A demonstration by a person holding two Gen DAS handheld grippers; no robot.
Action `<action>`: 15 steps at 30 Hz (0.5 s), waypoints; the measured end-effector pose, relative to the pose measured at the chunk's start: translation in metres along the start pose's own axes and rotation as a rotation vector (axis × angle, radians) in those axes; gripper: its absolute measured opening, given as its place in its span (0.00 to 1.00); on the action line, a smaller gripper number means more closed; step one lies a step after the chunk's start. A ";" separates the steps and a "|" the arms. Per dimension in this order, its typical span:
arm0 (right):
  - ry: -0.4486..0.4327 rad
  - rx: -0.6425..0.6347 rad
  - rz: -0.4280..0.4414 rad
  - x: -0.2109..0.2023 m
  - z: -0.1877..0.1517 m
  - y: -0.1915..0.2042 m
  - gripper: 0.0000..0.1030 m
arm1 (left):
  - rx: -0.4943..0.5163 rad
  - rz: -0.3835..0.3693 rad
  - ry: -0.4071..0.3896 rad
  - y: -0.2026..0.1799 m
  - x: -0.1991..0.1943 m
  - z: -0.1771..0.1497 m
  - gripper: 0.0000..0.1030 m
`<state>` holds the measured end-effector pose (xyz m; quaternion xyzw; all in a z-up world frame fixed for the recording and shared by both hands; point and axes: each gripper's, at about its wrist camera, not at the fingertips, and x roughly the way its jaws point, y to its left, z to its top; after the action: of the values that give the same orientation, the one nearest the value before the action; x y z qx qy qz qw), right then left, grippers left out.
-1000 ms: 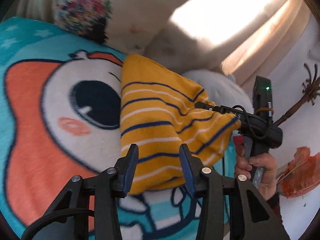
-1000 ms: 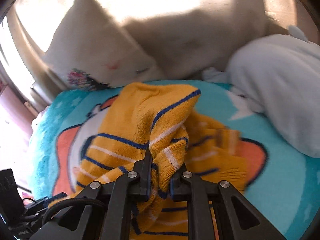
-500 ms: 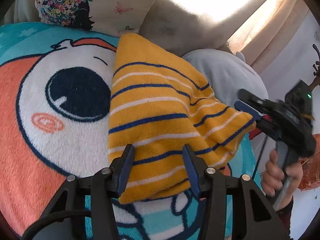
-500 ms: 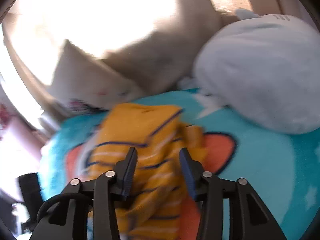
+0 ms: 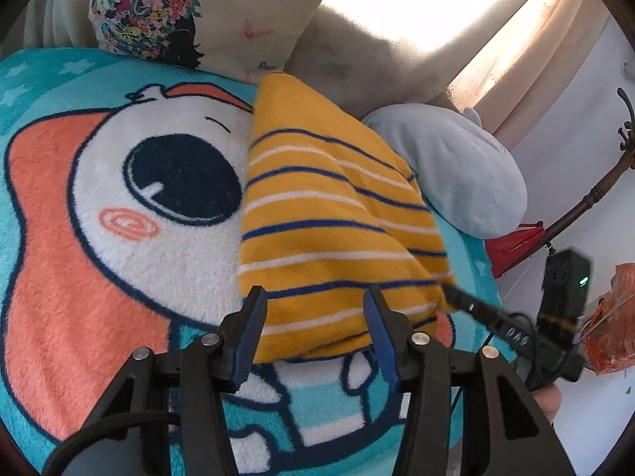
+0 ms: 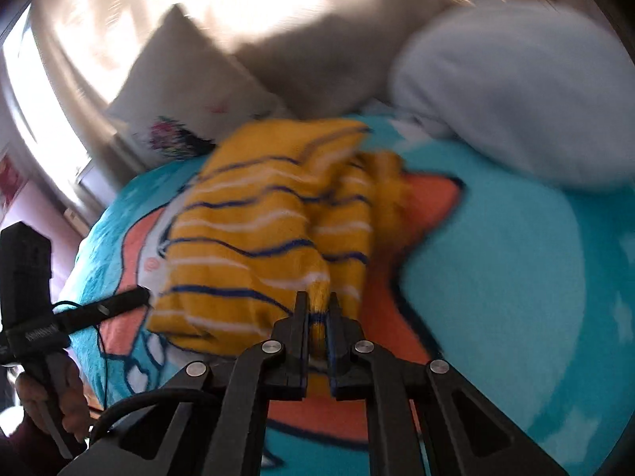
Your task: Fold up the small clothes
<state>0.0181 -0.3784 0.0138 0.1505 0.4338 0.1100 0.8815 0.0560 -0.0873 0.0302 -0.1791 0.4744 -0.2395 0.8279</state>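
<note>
A small yellow garment (image 5: 317, 214) with navy and white stripes lies folded on the cartoon fleece blanket (image 5: 119, 238). My left gripper (image 5: 313, 313) is open, its fingertips just over the garment's near edge, holding nothing. My right gripper (image 6: 316, 309) is shut on the garment's near right corner (image 6: 317, 297); in the left wrist view its tip (image 5: 456, 297) meets that same corner. The garment also shows in the right wrist view (image 6: 258, 238), which is blurred by motion.
A white floral pillow (image 5: 166, 20) lies at the head of the blanket. A pale blue plush cushion (image 5: 456, 174) sits to the garment's right, also in the right wrist view (image 6: 516, 91). A red object (image 5: 516, 242) and a dark wooden stand (image 5: 595, 194) are off the bed's right side.
My right gripper let go of the raised fabric, opened, then came back down and shut on the garment's near right corner. The garment now lies flatter. My left gripper stayed open.
</note>
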 end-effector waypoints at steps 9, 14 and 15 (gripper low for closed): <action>0.002 0.063 -0.047 -0.011 -0.022 -0.014 0.10 | -0.010 0.065 -0.036 0.004 -0.019 -0.026 0.49; -0.087 0.093 -0.019 -0.045 -0.024 -0.008 0.28 | 0.062 0.181 -0.123 -0.011 -0.053 -0.040 0.57; -0.104 0.101 -0.008 -0.051 -0.023 -0.007 0.31 | 0.069 0.192 -0.144 -0.013 -0.060 -0.042 0.62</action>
<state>-0.0303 -0.3981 0.0356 0.1985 0.3929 0.0762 0.8947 -0.0096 -0.0671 0.0589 -0.1210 0.4202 -0.1621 0.8846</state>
